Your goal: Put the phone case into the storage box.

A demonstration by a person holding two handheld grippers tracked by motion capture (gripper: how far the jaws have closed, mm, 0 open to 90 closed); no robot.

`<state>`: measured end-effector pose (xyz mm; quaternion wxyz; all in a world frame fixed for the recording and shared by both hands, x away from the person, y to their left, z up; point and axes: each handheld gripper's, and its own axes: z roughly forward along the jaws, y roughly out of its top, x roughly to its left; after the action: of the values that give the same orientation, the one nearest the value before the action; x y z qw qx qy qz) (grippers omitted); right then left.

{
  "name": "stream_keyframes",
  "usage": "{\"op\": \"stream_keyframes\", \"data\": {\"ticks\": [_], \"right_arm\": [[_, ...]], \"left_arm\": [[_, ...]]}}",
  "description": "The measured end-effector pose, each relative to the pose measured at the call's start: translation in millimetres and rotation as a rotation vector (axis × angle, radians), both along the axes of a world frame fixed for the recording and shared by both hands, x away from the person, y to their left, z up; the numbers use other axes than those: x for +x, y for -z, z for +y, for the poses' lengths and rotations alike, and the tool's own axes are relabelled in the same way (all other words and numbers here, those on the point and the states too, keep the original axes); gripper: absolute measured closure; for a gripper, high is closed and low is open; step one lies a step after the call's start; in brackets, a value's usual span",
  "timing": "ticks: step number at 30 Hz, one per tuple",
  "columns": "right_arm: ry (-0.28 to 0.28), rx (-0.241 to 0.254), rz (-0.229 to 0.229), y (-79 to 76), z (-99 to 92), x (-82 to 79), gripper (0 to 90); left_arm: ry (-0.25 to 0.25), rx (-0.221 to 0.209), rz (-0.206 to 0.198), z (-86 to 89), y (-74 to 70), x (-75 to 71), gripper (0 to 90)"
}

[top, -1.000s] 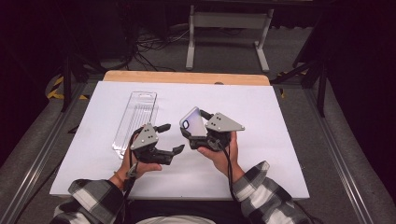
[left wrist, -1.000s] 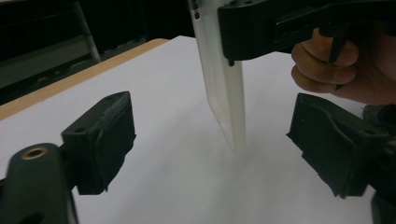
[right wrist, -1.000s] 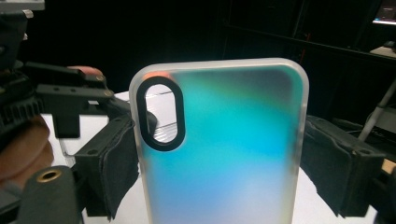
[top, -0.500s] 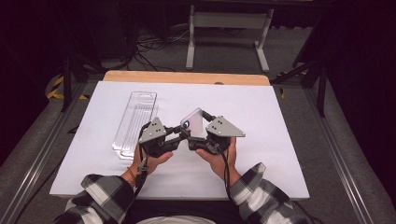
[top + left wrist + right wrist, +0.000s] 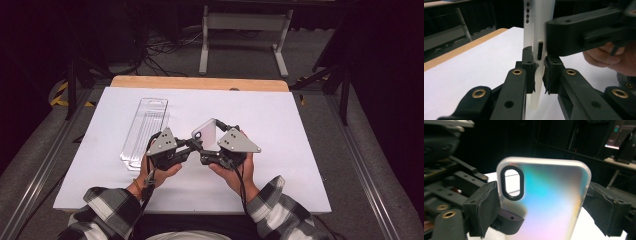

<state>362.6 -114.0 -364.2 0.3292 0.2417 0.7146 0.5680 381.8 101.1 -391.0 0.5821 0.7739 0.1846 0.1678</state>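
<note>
A phone case (image 5: 206, 132) with an iridescent back and frosted white rim is held upright above the white table (image 5: 300, 150). My right gripper (image 5: 212, 143) is shut on it, with a pad on each long side (image 5: 544, 207). In the right gripper view the case (image 5: 546, 200) shows its oval camera cutout at upper left. My left gripper (image 5: 196, 145) comes in from the left. Its jaws have just been closing with the case's edge between them. In the left gripper view they (image 5: 539, 62) pinch the thin white rim (image 5: 537, 30) near a side slot.
A long clear plastic package (image 5: 145, 132) lies on the table to the left of my hands. A wooden strip (image 5: 200, 82) runs along the table's far edge. Beyond it stands a metal frame (image 5: 245, 20) on a dark floor with cables.
My left gripper has swung right to the case and shut on its edge. The right gripper has kept its hold, with the case lowered slightly toward the middle.
</note>
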Motion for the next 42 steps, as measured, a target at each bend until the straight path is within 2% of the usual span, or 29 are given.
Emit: {"op": "stream_keyframes", "data": {"ticks": [4, 10, 11, 12, 15, 16, 17, 20, 23, 24, 26, 28, 36, 41, 42], "right_arm": [[-0.019, 0.015, 0.013, -4.3, -6.5, -1.3, 15.7], [-0.002, -0.002, 0.0, -7.3, -18.9, -5.4, 15.7], [0.002, -0.016, 0.003, -7.4, -22.4, -6.9, 15.7], [0.015, -0.027, -0.01, -6.7, -26.1, -9.3, 15.7], [0.045, -0.071, -0.055, -3.6, -34.7, -14.6, 15.7], [0.038, -0.083, -0.063, 0.4, -40.6, -16.4, 15.6], [0.038, -0.083, -0.063, 0.4, -40.6, -16.4, 15.6], [0.056, -0.133, -0.076, 7.4, -45.8, -17.4, 15.3], [0.068, -0.146, -0.072, 11.8, -51.9, -18.1, 15.1], [0.082, -0.132, -0.061, 13.5, -57.2, -18.9, 14.7], [0.086, -0.13, -0.053, 14.0, -59.1, -18.9, 14.3], [0.097, -0.132, -0.042, 16.1, -64.8, -19.4, 13.9], [0.126, -0.183, -0.006, 32.6, -88.0, -21.8, 12.6], [0.13, -0.174, 0.015, 38.0, -99.1, -23.8, 12.3], [0.132, -0.174, 0.014, 38.7, -100.8, -24.3, 12.3]], "left_arm": [[-0.004, 0.013, 0.007, 4.6, 0.4, 0.1, 81.3], [-0.013, 0.021, -0.002, 13.0, -2.0, 0.2, 81.4], [-0.015, 0.022, -0.005, 14.5, -2.3, -0.6, 81.4], [-0.016, 0.033, -0.015, 16.9, -3.5, -0.6, 81.4], [-0.027, 0.025, -0.025, 21.3, -6.2, -1.0, 81.4], [-0.021, 0.028, -0.021, 23.0, -7.3, -1.4, 81.4], [-0.026, 0.032, -0.037, 24.9, -8.5, -1.0, 81.4], [-0.029, 0.021, -0.026, 29.7, -10.5, -1.2, 81.4], [-0.029, 0.022, -0.034, 34.1, -13.4, -1.4, 81.4], [-0.02, 0.026, -0.033, 35.4, -14.7, -1.8, 81.4], [-0.02, 0.028, -0.045, 38.0, -17.0, -2.4, 81.4], [-0.018, 0.03, -0.037, 40.3, -18.5, -2.6, 81.4], [-0.026, 0.033, -0.055, 48.5, -22.5, -1.8, 81.4], [-0.027, 0.027, -0.063, 52.4, -23.8, -0.5, 81.4], [-0.026, 0.02, -0.053, 53.3, -24.1, -0.9, 81.4]]}}
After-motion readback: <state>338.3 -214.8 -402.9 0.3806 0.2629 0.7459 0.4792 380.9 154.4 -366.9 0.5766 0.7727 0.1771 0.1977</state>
